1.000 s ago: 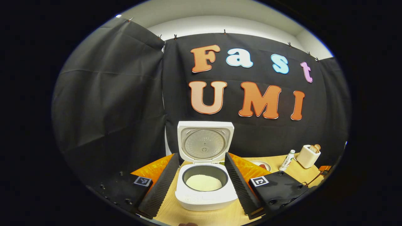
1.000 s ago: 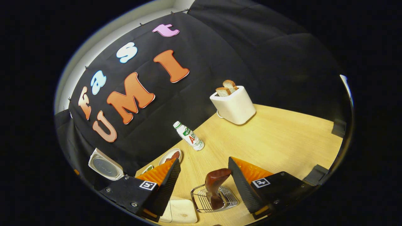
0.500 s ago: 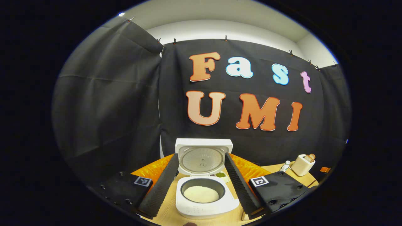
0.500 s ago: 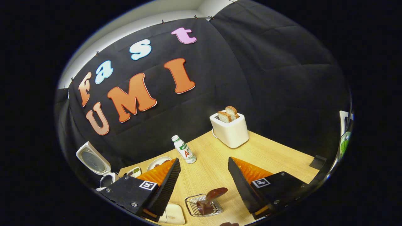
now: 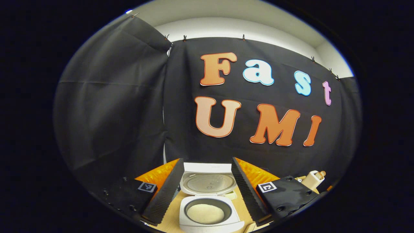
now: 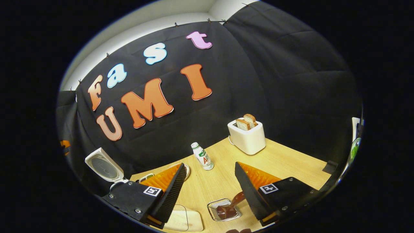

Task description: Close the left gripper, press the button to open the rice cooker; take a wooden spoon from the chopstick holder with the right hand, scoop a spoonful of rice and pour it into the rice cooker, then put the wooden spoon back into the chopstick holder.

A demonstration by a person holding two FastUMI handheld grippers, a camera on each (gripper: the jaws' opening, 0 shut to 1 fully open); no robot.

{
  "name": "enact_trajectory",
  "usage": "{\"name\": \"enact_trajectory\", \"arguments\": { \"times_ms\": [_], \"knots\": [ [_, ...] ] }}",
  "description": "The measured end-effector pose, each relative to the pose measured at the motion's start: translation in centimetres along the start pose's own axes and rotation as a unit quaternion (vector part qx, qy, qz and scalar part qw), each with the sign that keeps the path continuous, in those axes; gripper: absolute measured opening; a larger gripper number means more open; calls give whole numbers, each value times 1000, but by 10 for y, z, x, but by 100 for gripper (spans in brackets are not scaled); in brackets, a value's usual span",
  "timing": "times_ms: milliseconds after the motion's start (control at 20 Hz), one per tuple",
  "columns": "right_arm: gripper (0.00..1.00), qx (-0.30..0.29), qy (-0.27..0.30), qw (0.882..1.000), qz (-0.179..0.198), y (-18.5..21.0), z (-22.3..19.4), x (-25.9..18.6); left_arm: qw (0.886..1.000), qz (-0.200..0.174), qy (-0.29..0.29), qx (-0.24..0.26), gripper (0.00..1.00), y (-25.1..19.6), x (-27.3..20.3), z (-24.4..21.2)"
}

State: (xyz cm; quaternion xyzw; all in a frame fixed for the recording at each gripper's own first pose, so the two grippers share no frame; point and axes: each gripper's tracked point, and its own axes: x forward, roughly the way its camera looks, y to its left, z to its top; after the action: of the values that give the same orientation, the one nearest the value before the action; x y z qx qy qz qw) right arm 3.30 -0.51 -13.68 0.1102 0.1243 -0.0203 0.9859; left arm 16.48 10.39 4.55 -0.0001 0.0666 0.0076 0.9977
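The white rice cooker (image 5: 210, 210) sits on the pale wooden table (image 6: 284, 155) with its lid (image 5: 208, 183) up and white rice (image 5: 205, 213) in the dark pot, framed between the spread fingers of the left gripper (image 5: 207, 166), which holds nothing. The right gripper (image 6: 210, 171) is likewise wide apart and empty above the wire chopstick holder (image 6: 224, 210), where the dark wooden spoon (image 6: 230, 207) leans. A white toaster (image 6: 247, 137) and small bottle (image 6: 202, 157) stand farther back
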Motion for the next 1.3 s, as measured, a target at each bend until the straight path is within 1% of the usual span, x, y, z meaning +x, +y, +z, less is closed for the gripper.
{"name": "enact_trajectory", "arguments": {
  "times_ms": [100,200,250,400,550,650,750,850,1000,1150,1300],
  "knots": [
    [95,-3,-3,1000,-2,1,3,-1,1000,19,8,12,99,9,23,4],
    [94,-5,-6,1000,-2,2,5,-3,999,22,15,18,98,7,47,7],
    [94,-6,-6,1000,-3,2,4,-4,999,20,24,17,99,5,58,7],
    [94,-8,-11,1000,-10,-5,9,-6,998,24,58,16,98,2,94,-5],
    [94,-8,-12,1000,-20,-13,12,-5,996,15,86,16,98,-8,122,-12],
    [94,-13,-19,999,-29,-19,18,-6,994,21,104,26,98,-12,140,-17],
    [94,-13,-19,999,-29,-20,20,-6,992,23,125,30,98,-14,155,-27],
    [94,-15,-19,999,-31,-22,21,-6,988,16,152,16,98,-19,166,-42],
    [94,-23,-17,999,-29,-23,20,-6,982,24,189,15,98,-16,174,-67],
    [94,-25,-4,1000,-15,-15,14,-5,977,25,211,17,98,-16,178,-83],
    [94,-48,5,999,1,-4,8,-5,978,31,205,38,99,-11,174,-86]
  ]
}}
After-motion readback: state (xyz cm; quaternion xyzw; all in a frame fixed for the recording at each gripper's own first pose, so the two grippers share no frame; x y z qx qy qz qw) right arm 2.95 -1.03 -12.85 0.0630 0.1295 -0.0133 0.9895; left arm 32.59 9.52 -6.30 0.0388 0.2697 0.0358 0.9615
